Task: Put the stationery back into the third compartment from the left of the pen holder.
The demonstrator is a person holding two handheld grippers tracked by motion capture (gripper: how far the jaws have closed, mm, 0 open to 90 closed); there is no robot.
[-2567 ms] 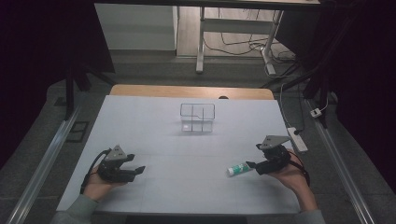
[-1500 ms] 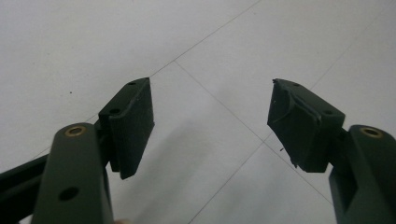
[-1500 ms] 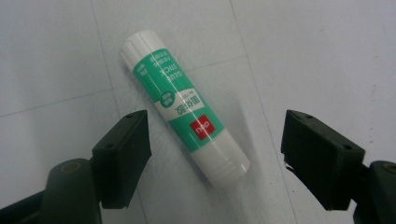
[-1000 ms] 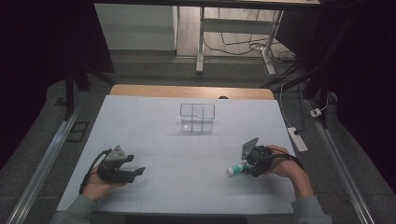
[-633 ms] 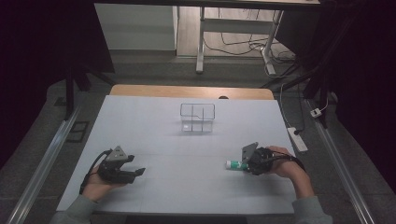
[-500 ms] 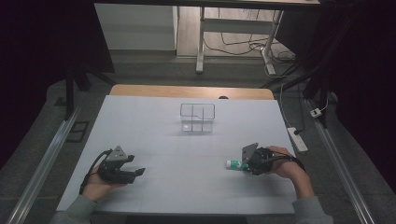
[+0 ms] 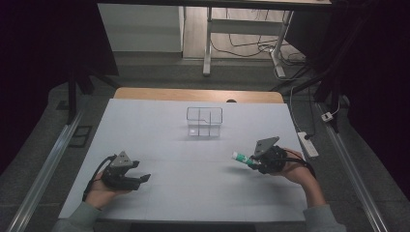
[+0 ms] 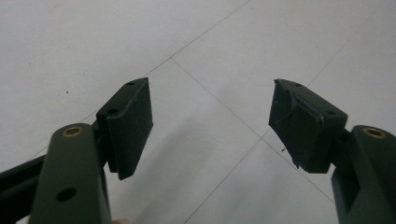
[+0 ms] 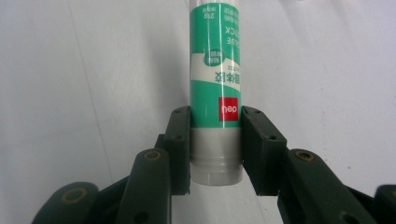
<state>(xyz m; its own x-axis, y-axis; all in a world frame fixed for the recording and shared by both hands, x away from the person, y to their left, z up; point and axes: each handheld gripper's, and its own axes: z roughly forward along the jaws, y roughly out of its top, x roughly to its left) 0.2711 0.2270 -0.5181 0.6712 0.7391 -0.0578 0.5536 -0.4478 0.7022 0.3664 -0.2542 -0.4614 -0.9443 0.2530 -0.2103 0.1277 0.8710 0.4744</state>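
High view: the person sits at a white table (image 7: 159, 125), forearms entering from the bottom edge, one hand-held gripper in each hand. The right gripper (image 7: 255, 162) lies at the right of the table, near the front, and points toward the table's centre. Its jaws have just been closing and now clamp a glue stick (image 7: 242, 158), which projects from them to the left, roughly level above the table surface. The right hand (image 7: 290, 166) wraps the gripper's body from behind, and a grey three-cornered plate (image 7: 265, 144) rides on top.

Right gripper view: the two black pads press on opposite sides of the glue stick (image 9: 215, 93) at its lower part, where the green and white label meets the grey end piece. The stick runs straight away from the camera, in line with the jaws, and its far end passes out of the top of the frame.

Left gripper view: the left gripper (image 8: 211, 123) stands wide open, with bare white table between its pads and nothing held.

High view: the left gripper (image 7: 140, 179) rests low at the front left in the left hand (image 7: 104, 191), well apart from the glue stick. A clear box (image 7: 204, 121) with inner dividers stands at the middle of the table, farther back, apart from both grippers
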